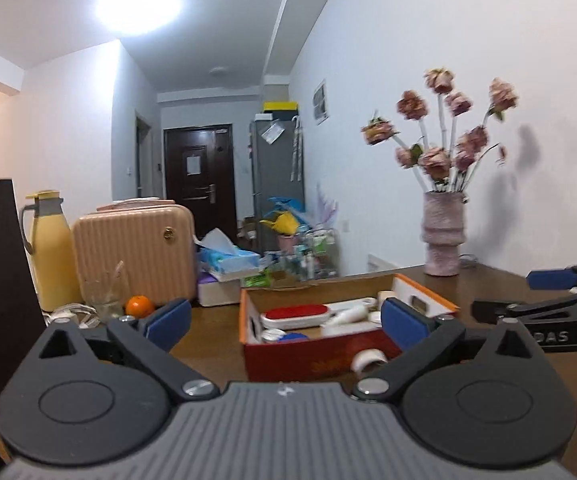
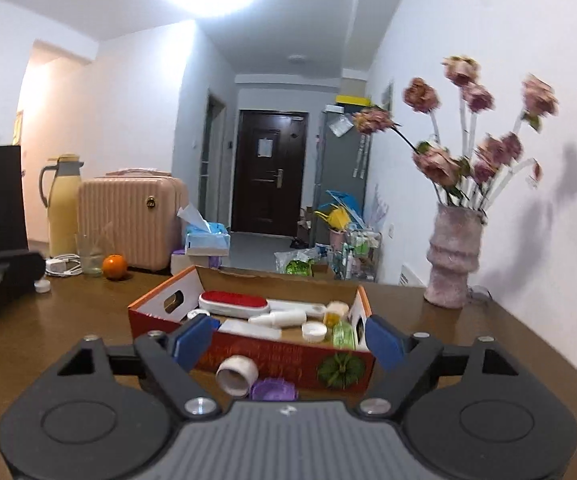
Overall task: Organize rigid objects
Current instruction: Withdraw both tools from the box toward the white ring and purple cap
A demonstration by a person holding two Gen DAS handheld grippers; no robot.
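Two grippers hover over the brown table, each with blue pads spread wide and nothing between them: the left gripper at nine o'clock, the right gripper at three. At twelve o'clock from both sits an open red-and-orange cardboard box, holding a red-topped white brush, a white spray bottle and a white cap. A white tape roll and a purple lid lie on the table just beside the box's near wall.

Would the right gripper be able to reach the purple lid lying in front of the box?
Probably yes: the right gripper is open and empty, and the purple lid lies just ahead, though the white roll touches it.
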